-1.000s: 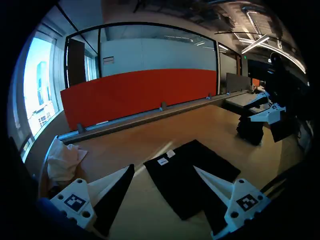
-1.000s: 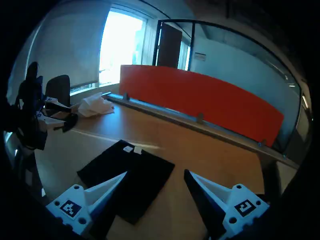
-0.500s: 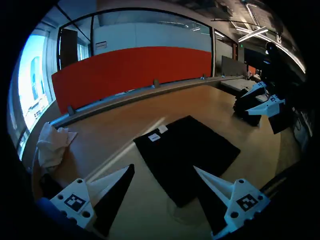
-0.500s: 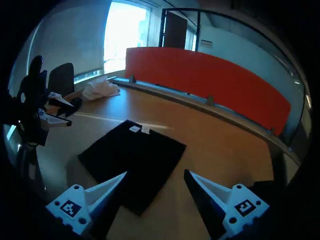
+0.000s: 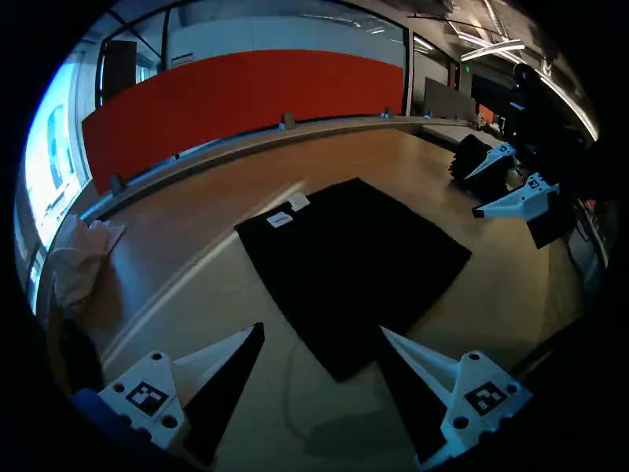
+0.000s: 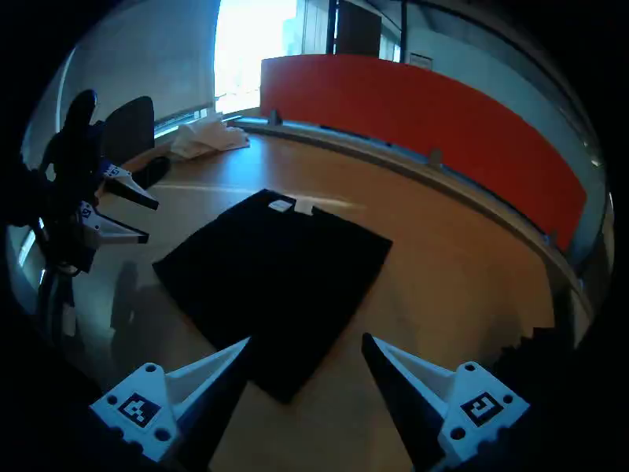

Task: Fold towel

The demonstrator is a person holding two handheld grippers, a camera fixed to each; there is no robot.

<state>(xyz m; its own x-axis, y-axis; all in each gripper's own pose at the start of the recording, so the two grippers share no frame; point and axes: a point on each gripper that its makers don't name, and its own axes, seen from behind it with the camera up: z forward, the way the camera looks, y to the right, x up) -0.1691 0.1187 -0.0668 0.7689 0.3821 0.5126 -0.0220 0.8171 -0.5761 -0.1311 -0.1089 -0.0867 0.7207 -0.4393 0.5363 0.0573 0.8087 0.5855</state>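
The work surface is a long wooden table (image 5: 354, 149) (image 6: 448, 236) that runs the full depth of both views. A red divider panel (image 5: 236, 94) (image 6: 440, 118) stands upright along its far edge, held in small clips on a rail. The towel (image 5: 354, 259) (image 6: 275, 267) is black and lies spread flat on the table top near the middle, in a single rough rectangle, with one corner pointing toward each camera. It sits between the two grippers. A heap of crumpled white cloth (image 5: 75, 259) (image 6: 208, 135) rests on the table near the end of the divider, well apart from the towel. The left gripper (image 5: 321, 328) (image 6: 151, 220) has its two fingers spread wide apart with nothing held between them; in the left gripper view the near corner of the towel lies just ahead of its fingertips. In the right gripper view the same gripper appears at the left side of the table, beside the towel, held by a person seen only as a dark shape. The right gripper (image 6: 305, 338) (image 5: 470, 195) also has its fingers spread apart and carries nothing; the near corner of the towel lies between and just ahead of them. In the left gripper view it appears at the far right side of the towel. Two small white tags (image 5: 288, 212) (image 6: 291, 206) sit side by side at the towel's far edge.
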